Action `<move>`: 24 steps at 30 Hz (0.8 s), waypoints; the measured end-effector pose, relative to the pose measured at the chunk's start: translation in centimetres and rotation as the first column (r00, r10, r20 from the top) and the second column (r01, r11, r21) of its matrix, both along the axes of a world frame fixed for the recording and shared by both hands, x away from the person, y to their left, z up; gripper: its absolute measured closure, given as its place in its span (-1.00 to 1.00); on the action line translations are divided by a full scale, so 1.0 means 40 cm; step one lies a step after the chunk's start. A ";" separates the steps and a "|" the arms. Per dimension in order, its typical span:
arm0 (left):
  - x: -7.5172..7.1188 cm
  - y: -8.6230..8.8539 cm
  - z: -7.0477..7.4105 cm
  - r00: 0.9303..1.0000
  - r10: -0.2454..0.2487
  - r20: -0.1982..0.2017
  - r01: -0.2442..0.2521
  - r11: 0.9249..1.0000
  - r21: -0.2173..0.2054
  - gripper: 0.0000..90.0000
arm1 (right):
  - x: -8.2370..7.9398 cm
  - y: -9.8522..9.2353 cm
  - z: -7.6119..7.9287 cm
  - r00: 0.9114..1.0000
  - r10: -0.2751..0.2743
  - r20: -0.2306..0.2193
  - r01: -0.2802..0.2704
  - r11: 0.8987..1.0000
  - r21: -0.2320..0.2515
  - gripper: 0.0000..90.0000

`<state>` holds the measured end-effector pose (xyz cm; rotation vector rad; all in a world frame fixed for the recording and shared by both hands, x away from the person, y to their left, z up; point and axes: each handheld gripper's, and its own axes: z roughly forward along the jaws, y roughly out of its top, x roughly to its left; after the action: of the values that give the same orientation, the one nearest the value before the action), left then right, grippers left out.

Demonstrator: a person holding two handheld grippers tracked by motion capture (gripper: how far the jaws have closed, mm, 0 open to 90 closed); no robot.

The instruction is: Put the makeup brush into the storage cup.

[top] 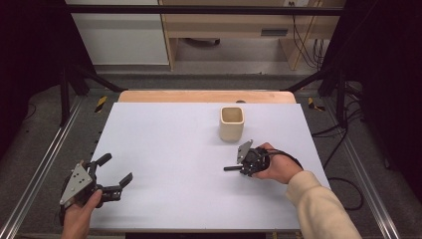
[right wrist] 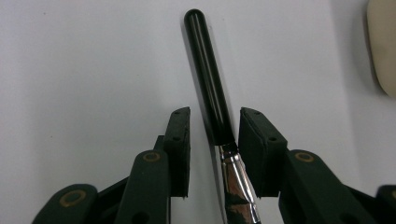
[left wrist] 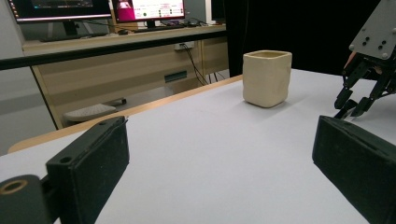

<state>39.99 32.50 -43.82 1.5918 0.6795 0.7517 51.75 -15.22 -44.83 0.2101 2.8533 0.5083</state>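
The right gripper (right wrist: pixel 212 144) has its jaws narrowed around the brush (right wrist: pixel 210 88) lying on the table (top: pixel 164 149), not clearly clamped, so lifting it toward the cup (top: pixel 232 123) remains, while the left gripper (top: pixel 115 172) waits wide open.

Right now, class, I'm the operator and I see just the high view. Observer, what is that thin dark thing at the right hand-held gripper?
Observer: A paintbrush with a black handle and a silver ferrule. It lies on the table between the jaws of the right hand-held gripper.
Operator: Is it clamped?
Observer: Not yet. One pad stands apart from the handle, with table showing between them.
Operator: What does the left hand-held gripper face?
Observer: The cream cup, seen side-on, and beyond it a desk with lit monitors.
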 end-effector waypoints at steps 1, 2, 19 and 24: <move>0.000 0.000 0.000 1.000 0.000 0.000 0.000 1.000 0.000 -0.93 | 0.000 0.000 0.000 1.000 0.000 0.000 0.000 1.000 0.000 0.44; 0.000 0.000 0.000 1.000 0.000 0.000 0.000 1.000 0.000 -0.93 | 0.000 0.001 -0.001 1.000 0.001 0.002 -0.001 1.000 0.001 0.45; 0.000 0.001 0.000 1.000 0.007 0.001 -0.007 1.000 0.002 -0.92 | 0.005 -0.011 0.000 1.000 0.000 -0.017 0.000 1.000 0.005 0.50; 0.000 0.002 0.000 1.000 0.011 0.003 -0.011 1.000 0.003 -0.92 | 0.009 -0.015 -0.003 1.000 -0.011 -0.010 0.012 1.000 0.012 0.49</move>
<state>39.98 32.57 -43.82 1.5901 0.6860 0.7633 52.09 -15.82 -44.94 0.2318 2.8580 0.5239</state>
